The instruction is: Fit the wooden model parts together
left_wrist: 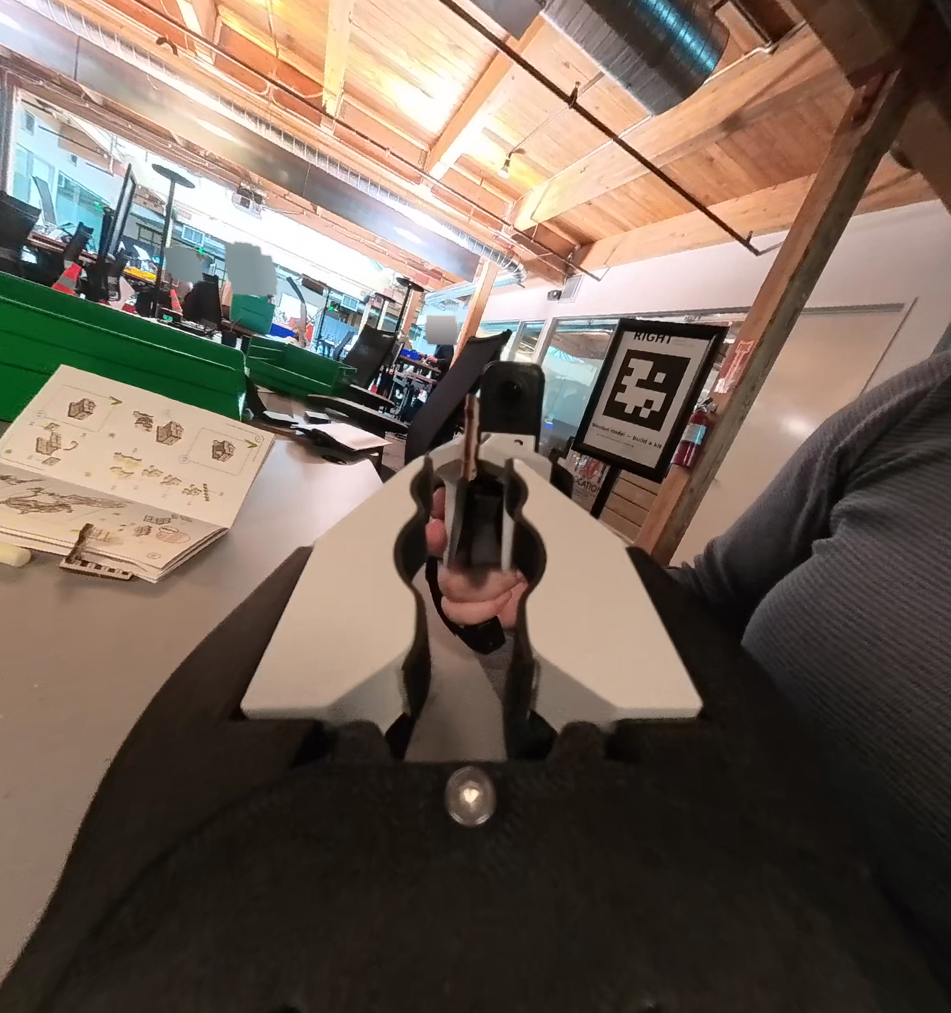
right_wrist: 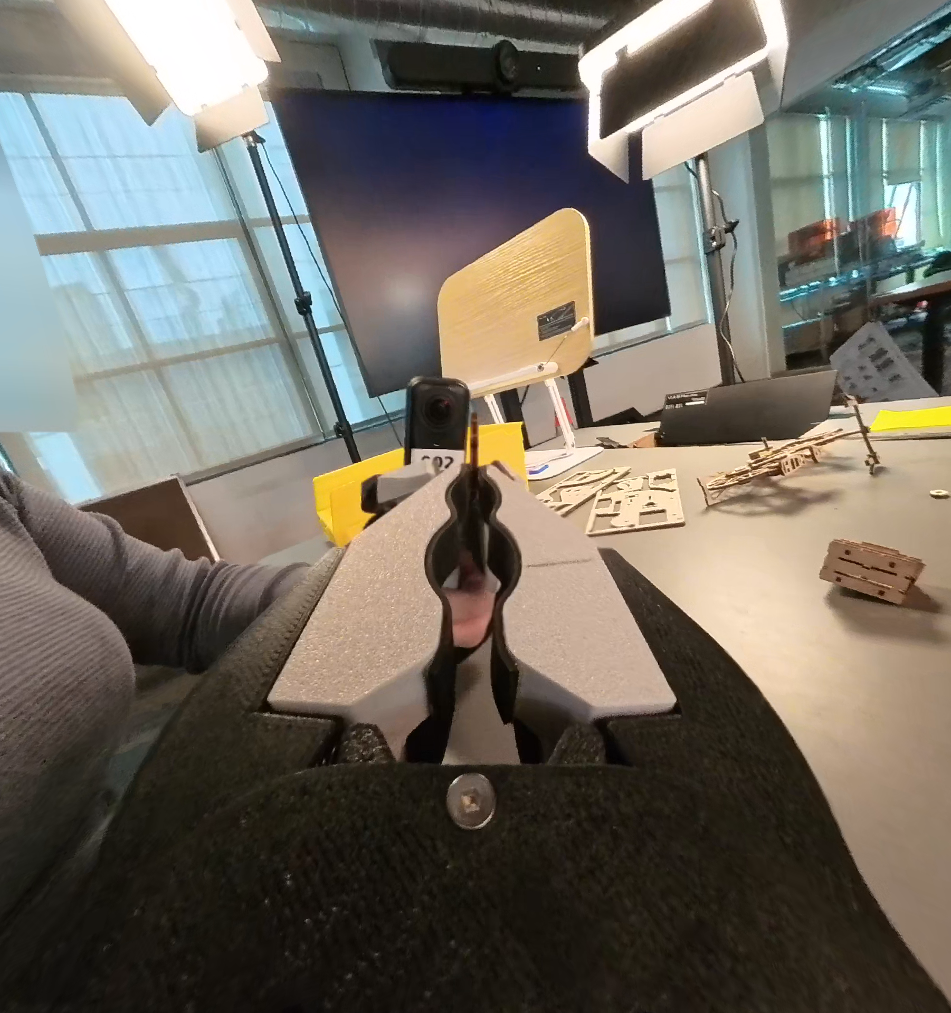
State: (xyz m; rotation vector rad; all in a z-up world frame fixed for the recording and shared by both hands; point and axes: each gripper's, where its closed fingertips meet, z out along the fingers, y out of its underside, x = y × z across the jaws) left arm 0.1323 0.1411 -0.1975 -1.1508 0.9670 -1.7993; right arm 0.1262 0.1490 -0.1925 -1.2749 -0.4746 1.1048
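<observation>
Task looks partway done: a small assembled wooden block [right_wrist: 871, 571] and a larger lattice sub-assembly [right_wrist: 775, 466] sit on the grey table [right_wrist: 791, 685], w/ part sheets [right_wrist: 627, 501] still unpunched. The left gripper [left_wrist: 469, 466] and right gripper [right_wrist: 474, 471] face each other, tips meeting, both pinching one thin wooden strip [left_wrist: 470, 438] upright above the table edge.

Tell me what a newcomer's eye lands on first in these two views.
The two grippers meeting tip to tip mid-air: the left gripper and right gripper pinch one thin wooden strip between them. Next, the open instruction booklet on the grey table at left, and the small assembled wooden block lying at right.
</observation>
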